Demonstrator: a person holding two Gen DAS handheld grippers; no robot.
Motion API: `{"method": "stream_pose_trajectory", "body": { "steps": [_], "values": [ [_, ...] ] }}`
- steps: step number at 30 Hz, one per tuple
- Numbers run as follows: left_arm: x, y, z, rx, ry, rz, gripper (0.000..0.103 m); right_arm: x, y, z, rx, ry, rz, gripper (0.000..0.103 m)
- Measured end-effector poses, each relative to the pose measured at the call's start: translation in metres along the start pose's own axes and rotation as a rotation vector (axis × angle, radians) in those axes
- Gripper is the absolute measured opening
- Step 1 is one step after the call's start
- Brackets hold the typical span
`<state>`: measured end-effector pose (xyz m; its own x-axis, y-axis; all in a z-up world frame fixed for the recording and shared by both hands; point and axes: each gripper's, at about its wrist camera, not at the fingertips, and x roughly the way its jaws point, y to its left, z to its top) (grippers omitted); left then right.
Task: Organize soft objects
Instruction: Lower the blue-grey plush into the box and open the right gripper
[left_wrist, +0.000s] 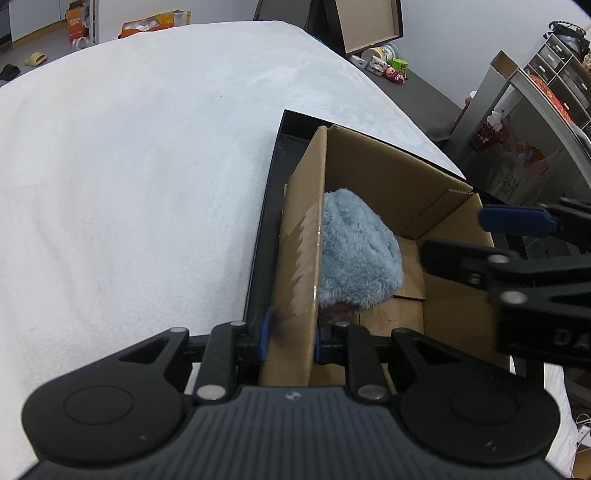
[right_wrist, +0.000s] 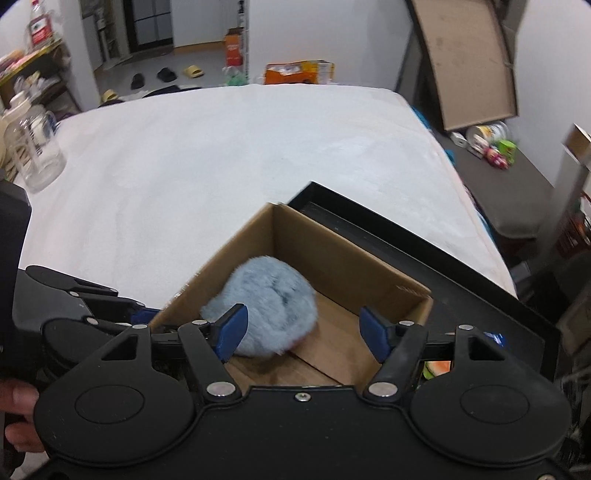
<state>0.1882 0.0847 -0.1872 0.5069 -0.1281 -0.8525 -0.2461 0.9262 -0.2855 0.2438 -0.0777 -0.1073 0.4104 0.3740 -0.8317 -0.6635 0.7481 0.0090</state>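
Observation:
A fluffy light-blue soft toy (left_wrist: 354, 251) (right_wrist: 273, 306) lies inside an open cardboard box (left_wrist: 388, 166) (right_wrist: 332, 258), against its left wall. My left gripper (left_wrist: 291, 339) is shut on that left wall, one blue pad on each side of the cardboard. In the right wrist view the left gripper (right_wrist: 147, 314) shows at the box's left edge. My right gripper (right_wrist: 303, 332) (left_wrist: 452, 234) hangs open over the box. Its left pad is just in front of the toy, and the pads do not press on it.
The box stands in a shallow black tray (left_wrist: 269, 206) (right_wrist: 461, 266) near the right edge of a white plush-covered surface (left_wrist: 129, 166) (right_wrist: 221, 155). A clear plastic jar (right_wrist: 35, 147) stands at the far left. A dark bench with small toys (right_wrist: 498, 155) lies beyond the right edge.

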Motion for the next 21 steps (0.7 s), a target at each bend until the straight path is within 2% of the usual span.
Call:
{"method": "stream_pose_trajectory", "body": {
  "steps": [5,13,21],
  "values": [
    [0.000,-0.004,0.002,0.009,0.013,0.016,0.020,-0.011,-0.013,-0.013,0.054,-0.011,-0.008,0.067],
    [-0.005,-0.015,0.003,0.055,0.009,0.042,0.038,-0.030,-0.035,-0.039,0.141,-0.042,-0.022,0.067],
    [-0.009,-0.028,0.004,0.093,-0.003,0.067,0.047,-0.038,-0.061,-0.064,0.213,-0.044,-0.038,0.067]
  ]
}}
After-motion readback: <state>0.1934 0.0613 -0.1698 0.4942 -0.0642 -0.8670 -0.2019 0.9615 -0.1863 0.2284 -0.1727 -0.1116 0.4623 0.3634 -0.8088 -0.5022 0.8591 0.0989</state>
